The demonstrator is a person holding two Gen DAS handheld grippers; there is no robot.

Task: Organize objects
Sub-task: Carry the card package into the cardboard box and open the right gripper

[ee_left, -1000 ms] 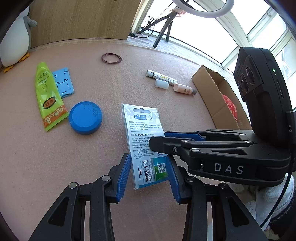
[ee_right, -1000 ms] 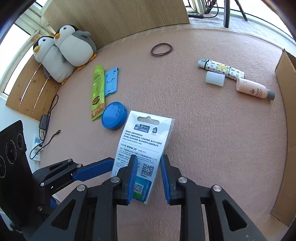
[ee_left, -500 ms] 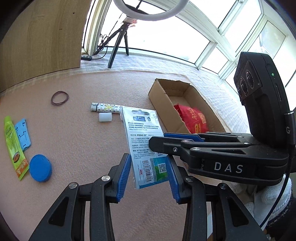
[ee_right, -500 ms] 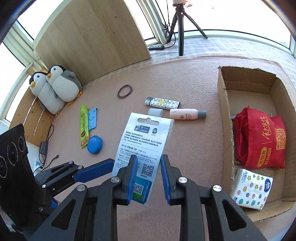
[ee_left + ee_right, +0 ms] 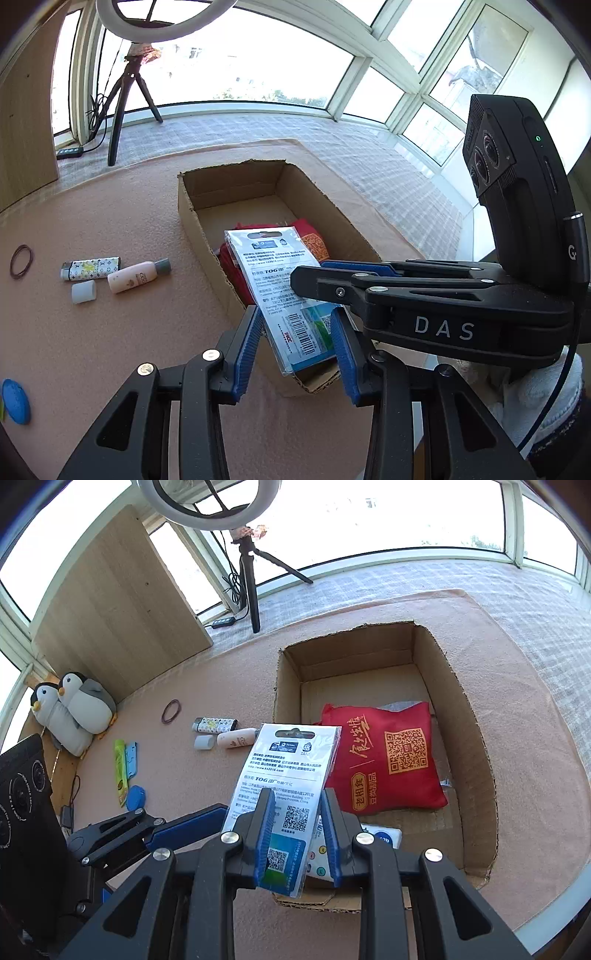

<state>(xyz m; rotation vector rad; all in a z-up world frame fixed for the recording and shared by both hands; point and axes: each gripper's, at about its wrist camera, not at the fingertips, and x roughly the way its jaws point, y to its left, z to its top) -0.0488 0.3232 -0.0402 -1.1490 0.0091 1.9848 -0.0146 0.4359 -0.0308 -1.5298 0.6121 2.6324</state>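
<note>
Right claw [image 5: 297, 834]: clamped on blister pack [image 5: 291, 771], held above near end of cardboard box [image 5: 476, 716].
Left claw [image 5: 295, 350]: spread, holding nothing.
Done: red bag [image 5: 388, 764] boxed.
Left: lighter [image 5: 90, 267], bottle [image 5: 138, 277], blue lid [image 5: 14, 400] on mat.
Writing: "TOG" on pack; "DAS" on claw.

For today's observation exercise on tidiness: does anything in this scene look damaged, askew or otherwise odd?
The cardboard box has ragged, torn rims with no flaps. Beside it, a small white cap lies loose on the mat, off whatever it belongs to, next to the pink bottle. The packet in the right gripper hangs tilted above the box.
</note>
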